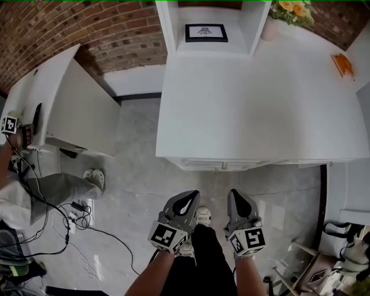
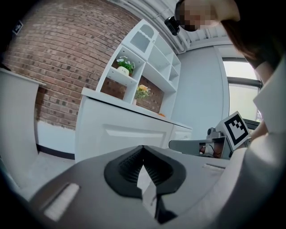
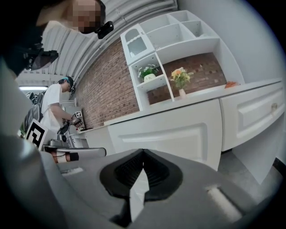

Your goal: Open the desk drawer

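The white desk [image 1: 248,104] fills the middle of the head view. Its drawer front [image 1: 202,163] runs along the near edge, closed, with a small knob [image 1: 224,167]. My left gripper [image 1: 189,197] and right gripper [image 1: 236,194] hang side by side below that edge, above the floor, both shut and empty, a short way from the drawer. In the left gripper view the shut left gripper [image 2: 143,148] faces a panelled drawer front [image 2: 129,133]. The shut right gripper [image 3: 142,152] faces the same panelled drawer front [image 3: 178,129].
A framed picture [image 1: 206,32], flowers [image 1: 289,8] and an orange object [image 1: 342,63] sit at the desk's back. A second white table [image 1: 69,98] stands left, a person [image 1: 58,185] beside it. Cables [image 1: 63,222] cross the floor; a chair [image 1: 321,269] is at bottom right.
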